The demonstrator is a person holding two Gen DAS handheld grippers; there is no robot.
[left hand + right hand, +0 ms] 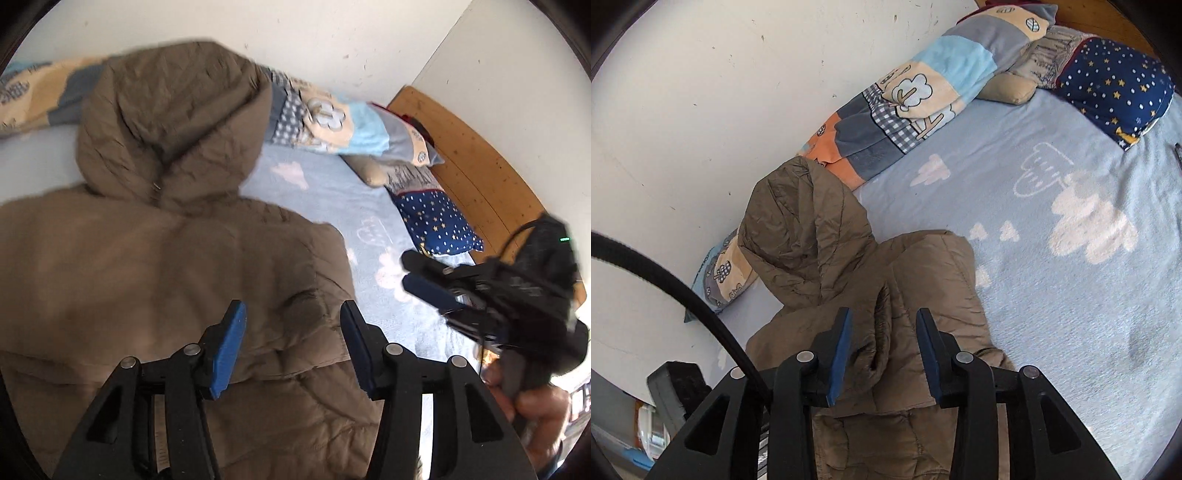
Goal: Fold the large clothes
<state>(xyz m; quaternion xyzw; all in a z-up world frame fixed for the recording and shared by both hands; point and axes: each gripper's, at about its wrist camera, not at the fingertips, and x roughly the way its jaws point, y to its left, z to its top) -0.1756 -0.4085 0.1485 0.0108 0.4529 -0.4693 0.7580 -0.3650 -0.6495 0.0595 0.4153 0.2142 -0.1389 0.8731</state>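
A brown quilted hooded jacket (166,258) lies flat on the bed, its hood (173,122) towards the wall. My left gripper (291,314) hovers open over the jacket's right shoulder area, nothing pinched between its blue pads. In the left wrist view my right gripper (410,271) hangs off the jacket's right edge, above the blue sheet, jaws apart and empty. In the right wrist view the right gripper (884,317) is open; a puckered fold of the jacket (879,332) shows beyond the gap, and the pads are not pressing on it.
A light blue sheet with white clouds (1071,295) covers the bed. A rolled patchwork quilt (905,99) lies along the white wall. A navy star pillow (1115,85) sits by the wooden headboard (480,158). A black cable (683,288) crosses the left. A hand (535,406) grips the right tool.
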